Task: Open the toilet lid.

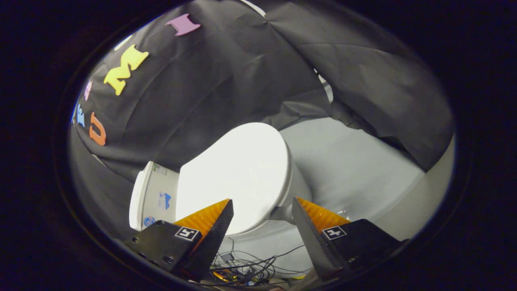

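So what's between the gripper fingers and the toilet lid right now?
Nothing: the open gripper has only bare air ahead before the closed toilet lid in the gripper view.

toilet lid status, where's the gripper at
Hand-held gripper open, nothing between its fingers. Smooth white oval toilet lid shut, just ahead of the fingers, untouched. Tangle of thin black cables on the floor below; approach looks clear.

Black cloth (pixel 226 81) drapes the booth wall from nine o'clock round to three. A pale grey floor (pixel 355 169) spreads toward four o'clock. At six o'clock lies a tangle of thin dark cables (pixel 250 268).
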`<state>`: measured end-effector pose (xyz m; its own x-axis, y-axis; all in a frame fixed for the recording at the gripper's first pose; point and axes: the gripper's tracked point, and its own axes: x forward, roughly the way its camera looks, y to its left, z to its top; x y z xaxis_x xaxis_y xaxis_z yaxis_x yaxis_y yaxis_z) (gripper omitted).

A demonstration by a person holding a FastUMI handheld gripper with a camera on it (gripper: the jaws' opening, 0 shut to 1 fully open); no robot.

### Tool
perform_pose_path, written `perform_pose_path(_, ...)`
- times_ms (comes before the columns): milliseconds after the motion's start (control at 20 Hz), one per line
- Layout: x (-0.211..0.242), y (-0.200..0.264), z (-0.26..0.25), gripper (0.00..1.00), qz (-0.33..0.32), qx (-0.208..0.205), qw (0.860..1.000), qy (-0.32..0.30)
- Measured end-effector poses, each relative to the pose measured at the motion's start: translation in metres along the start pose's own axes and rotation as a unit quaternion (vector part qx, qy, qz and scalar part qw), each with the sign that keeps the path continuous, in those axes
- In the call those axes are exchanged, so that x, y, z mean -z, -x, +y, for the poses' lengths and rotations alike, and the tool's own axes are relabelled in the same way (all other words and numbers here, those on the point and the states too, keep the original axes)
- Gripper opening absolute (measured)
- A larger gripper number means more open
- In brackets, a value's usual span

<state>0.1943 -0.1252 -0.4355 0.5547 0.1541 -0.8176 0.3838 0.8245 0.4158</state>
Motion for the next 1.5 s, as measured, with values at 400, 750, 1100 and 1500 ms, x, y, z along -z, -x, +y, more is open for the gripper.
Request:
perform_pose_path(400,0.013,-0.019,-0.026,0.98,0.046,-0.013,0.995,-0.082)
perform_pose_path(750,0.021,-0.034,-0.044,0.97,0.078,-0.019,0.988,-0.129)
perform_pose_path(1100,0.024,-0.038,-0.042,0.88,0.089,-0.068,0.983,-0.146)
perform_pose_path(1500,0.031,-0.04,-0.035,0.63,0.097,-0.116,0.978,-0.143)
